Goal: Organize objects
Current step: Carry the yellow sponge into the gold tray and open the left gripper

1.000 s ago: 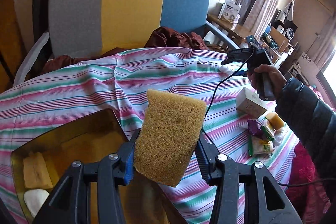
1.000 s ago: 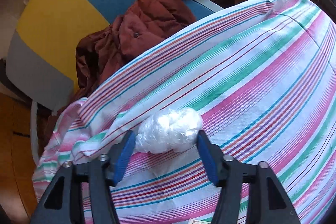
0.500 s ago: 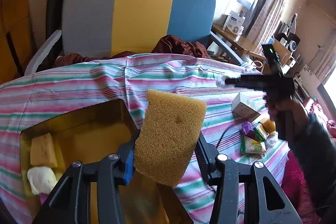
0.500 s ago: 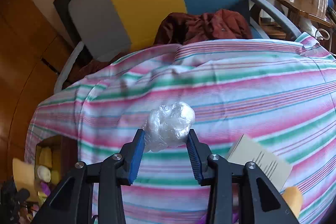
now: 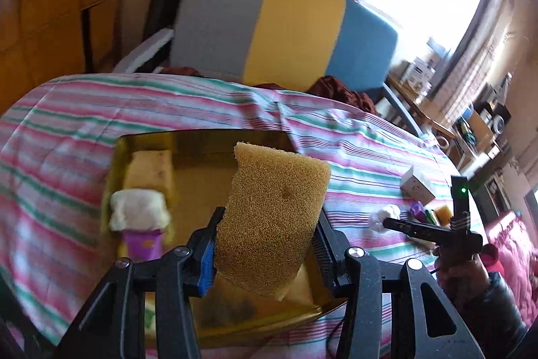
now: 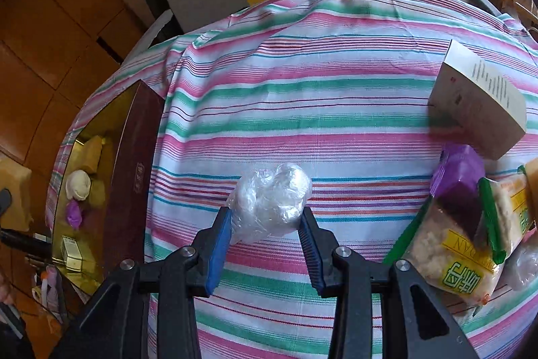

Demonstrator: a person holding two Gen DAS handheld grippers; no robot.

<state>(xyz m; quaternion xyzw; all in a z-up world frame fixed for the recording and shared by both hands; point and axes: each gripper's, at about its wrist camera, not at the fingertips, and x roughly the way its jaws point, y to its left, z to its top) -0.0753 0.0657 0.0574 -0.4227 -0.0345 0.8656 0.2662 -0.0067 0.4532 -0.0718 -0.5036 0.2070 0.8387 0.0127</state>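
My left gripper [image 5: 265, 244] is shut on a tan sponge [image 5: 274, 214] and holds it above the gold-lined box [image 5: 201, 137]. The box holds a yellow sponge [image 5: 151, 170], a white ball [image 5: 138, 211] and a purple packet [image 5: 143, 244]. My right gripper [image 6: 265, 232] is shut on a ball of clear plastic wrap [image 6: 270, 201] above the striped cloth [image 6: 336, 90]. The box also shows at the left of the right wrist view [image 6: 138, 157]. In the left wrist view the right gripper [image 5: 383, 221] is to the right, carrying the wrap.
A white carton [image 6: 477, 103], a purple packet [image 6: 460, 170] and green-edged snack bags [image 6: 470, 244] lie at the right of the table. A grey, yellow and blue chair [image 5: 285, 26] with red cloth stands behind the table. A wooden wall [image 6: 50, 22] is at left.
My left gripper has swung left over the box with the sponge. My right gripper has pulled back and turned left with the wrap, bringing the box and snack pile into view.
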